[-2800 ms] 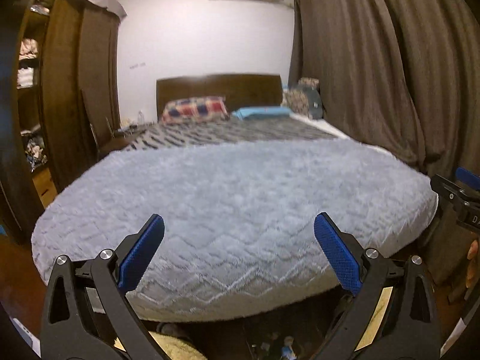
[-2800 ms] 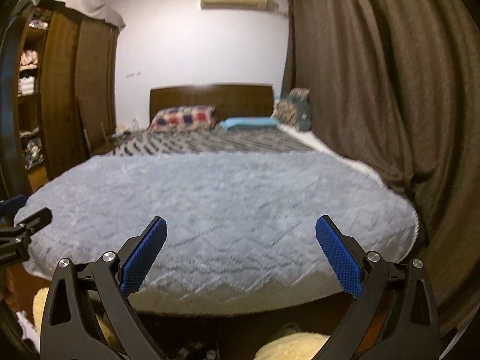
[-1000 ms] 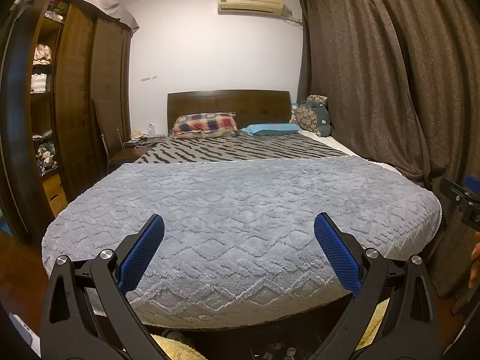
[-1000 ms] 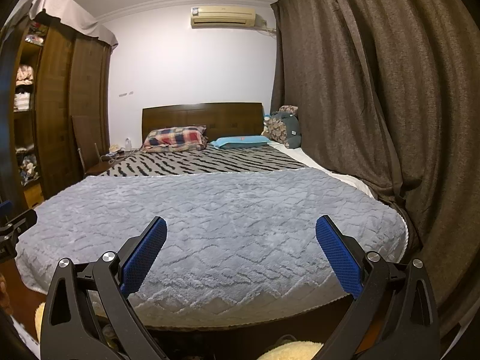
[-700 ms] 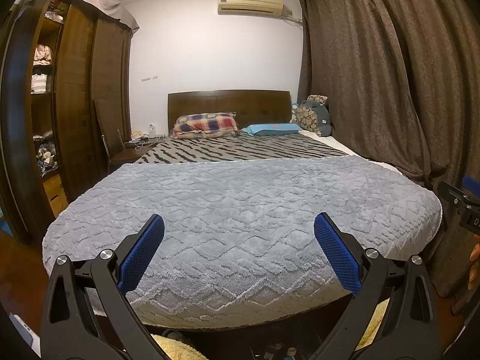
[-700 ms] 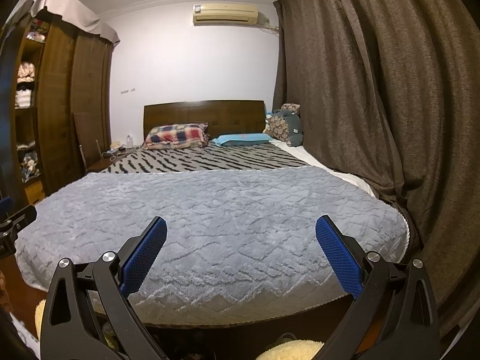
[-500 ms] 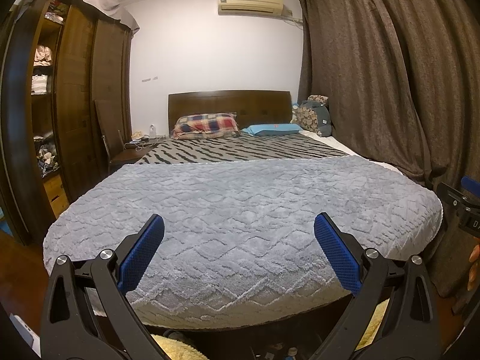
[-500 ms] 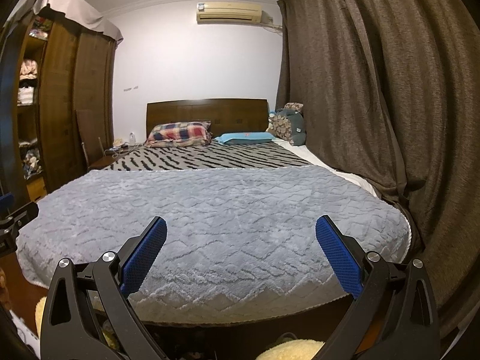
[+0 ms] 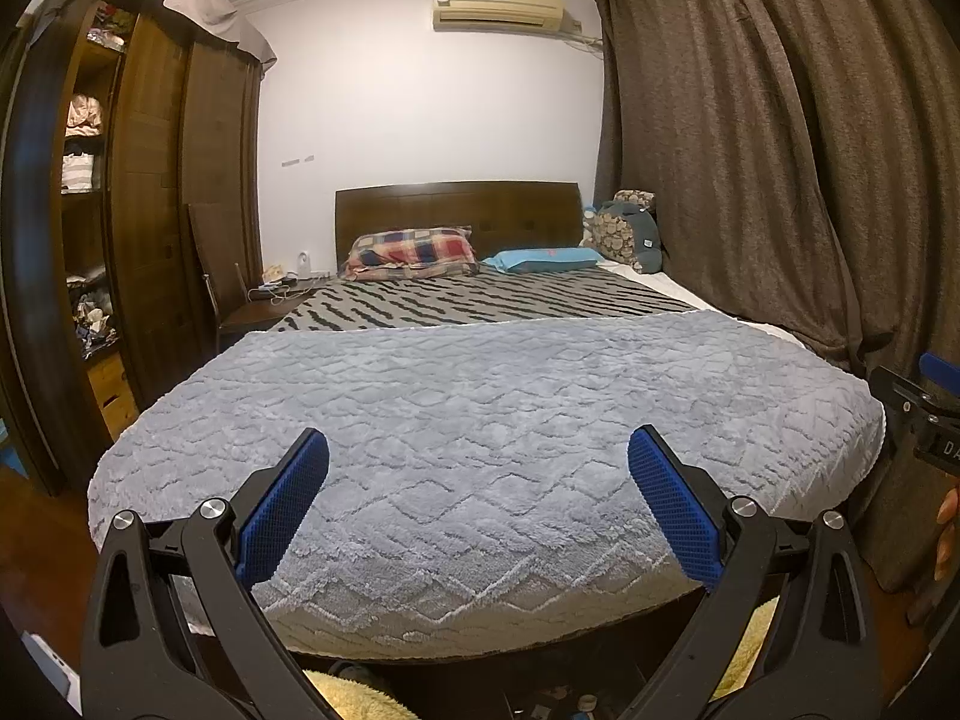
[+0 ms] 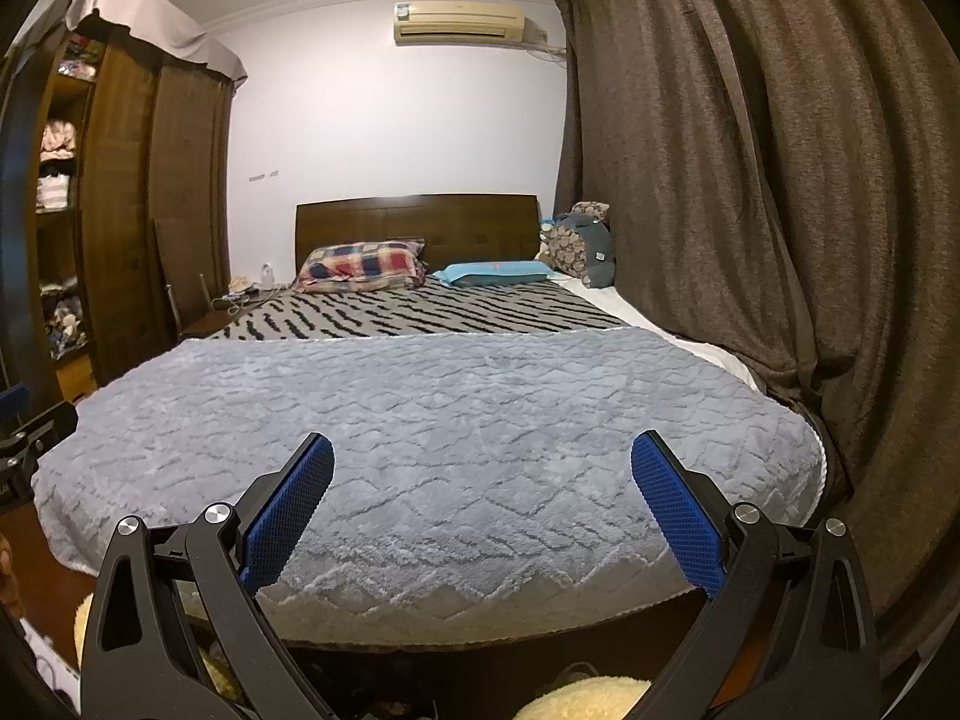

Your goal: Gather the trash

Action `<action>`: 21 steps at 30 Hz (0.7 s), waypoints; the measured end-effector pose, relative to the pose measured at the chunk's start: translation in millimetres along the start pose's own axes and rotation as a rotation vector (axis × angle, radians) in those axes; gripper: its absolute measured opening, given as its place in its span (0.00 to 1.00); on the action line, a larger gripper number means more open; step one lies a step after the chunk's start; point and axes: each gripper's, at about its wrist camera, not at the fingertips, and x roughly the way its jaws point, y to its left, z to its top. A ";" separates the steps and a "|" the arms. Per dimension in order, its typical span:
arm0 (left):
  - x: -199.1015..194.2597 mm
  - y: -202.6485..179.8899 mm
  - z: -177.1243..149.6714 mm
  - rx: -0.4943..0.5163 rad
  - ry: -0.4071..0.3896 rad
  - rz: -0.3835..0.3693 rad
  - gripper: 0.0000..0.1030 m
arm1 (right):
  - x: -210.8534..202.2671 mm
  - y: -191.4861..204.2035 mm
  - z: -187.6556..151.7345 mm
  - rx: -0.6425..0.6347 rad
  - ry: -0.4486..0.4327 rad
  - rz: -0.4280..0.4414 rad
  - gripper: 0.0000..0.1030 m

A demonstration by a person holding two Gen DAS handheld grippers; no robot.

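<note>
No trash shows on the bed. My left gripper (image 9: 478, 450) is open and empty, held at the foot of a bed covered by a grey fluffy blanket (image 9: 480, 396). My right gripper (image 10: 482, 453) is open and empty too, beside it at the same foot end over the blanket (image 10: 432, 420). Small unclear items lie on the dark floor under the bed edge (image 9: 564, 702). The right gripper's edge shows at the far right of the left wrist view (image 9: 930, 402).
A striped sheet (image 9: 480, 300), a plaid pillow (image 9: 411, 246) and a blue pillow (image 9: 540, 258) lie toward the wooden headboard (image 9: 456, 204). A wardrobe (image 9: 150, 210) stands left, brown curtains (image 9: 780, 150) right. Yellow fluffy slippers (image 10: 582, 699) sit on the floor below.
Both views have tilted up and pulled back slightly, showing more of the wall, ceiling and air conditioner. Both grippers stay open and empty.
</note>
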 end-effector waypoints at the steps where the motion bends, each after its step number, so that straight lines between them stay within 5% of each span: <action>1: -0.4 0.4 -0.1 0.000 -0.002 0.001 0.92 | 0.2 0.0 0.0 0.000 0.001 0.000 0.97; 21: -1.2 1.2 -0.2 -0.005 -0.003 0.003 0.92 | 0.2 0.9 0.1 0.002 0.002 -0.004 0.97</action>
